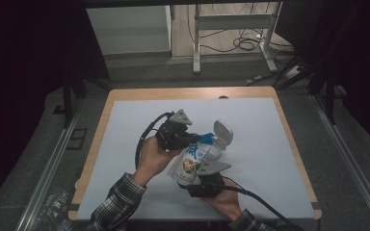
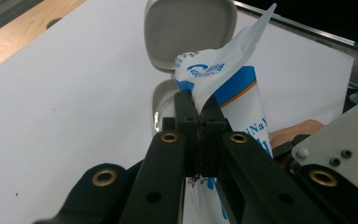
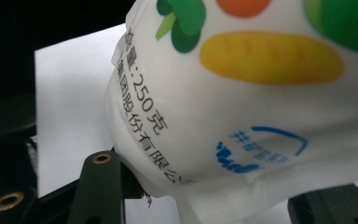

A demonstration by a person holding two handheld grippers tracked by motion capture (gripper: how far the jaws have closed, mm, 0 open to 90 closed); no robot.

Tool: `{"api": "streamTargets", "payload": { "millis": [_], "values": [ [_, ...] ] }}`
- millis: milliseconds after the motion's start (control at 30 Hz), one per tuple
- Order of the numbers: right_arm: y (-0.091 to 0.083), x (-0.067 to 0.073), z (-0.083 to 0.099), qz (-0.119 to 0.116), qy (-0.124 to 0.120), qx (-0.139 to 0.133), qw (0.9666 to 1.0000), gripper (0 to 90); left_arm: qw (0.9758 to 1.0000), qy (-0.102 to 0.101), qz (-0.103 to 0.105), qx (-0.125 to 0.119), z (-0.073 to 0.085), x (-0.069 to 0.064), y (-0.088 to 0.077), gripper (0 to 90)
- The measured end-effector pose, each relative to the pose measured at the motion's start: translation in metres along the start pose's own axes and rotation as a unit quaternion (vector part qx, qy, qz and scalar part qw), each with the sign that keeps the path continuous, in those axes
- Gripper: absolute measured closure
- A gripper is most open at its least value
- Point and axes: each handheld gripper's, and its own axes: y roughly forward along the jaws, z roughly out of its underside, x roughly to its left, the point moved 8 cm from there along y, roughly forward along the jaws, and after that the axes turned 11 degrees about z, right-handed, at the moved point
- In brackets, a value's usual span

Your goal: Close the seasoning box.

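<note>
I hold a white plastic bag [image 1: 195,161] printed with vegetables and blue lettering above the white mat [image 1: 279,159], between my two grippers. My left gripper [image 2: 198,109] has its jaws pressed together on the bag's torn top corner, the thin film sticking up past them. My right gripper [image 1: 207,175] clamps the bag's lower end, its jaws part way apart with the bulging bottom of the bag [image 3: 242,107] between them. Just beyond the bag's top, an open white flip-lid case [image 1: 223,134] lies on the mat.
</note>
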Motion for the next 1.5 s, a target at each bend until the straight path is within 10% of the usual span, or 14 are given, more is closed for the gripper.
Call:
{"api": "streamTargets", "payload": {
  "millis": [600, 933, 1500],
  "values": [
    [-0.001, 0.004, -0.003, -0.035, 0.057, -0.004, 0.9978, 47.9, 0.9986, -0.005, 0.010, 0.052, -0.004, 0.008, 0.007, 90.0],
    [0.000, 0.005, -0.005, -0.034, 0.068, -0.009, 0.9971, 47.9, 0.9923, -0.016, 0.025, 0.120, -0.012, 0.011, 0.011, 90.0],
    [-0.003, 0.007, -0.012, -0.051, 0.102, -0.019, 0.9933, 47.9, 0.9862, -0.017, 0.019, 0.164, -0.022, 0.012, 0.017, 90.0]
  ]
}}
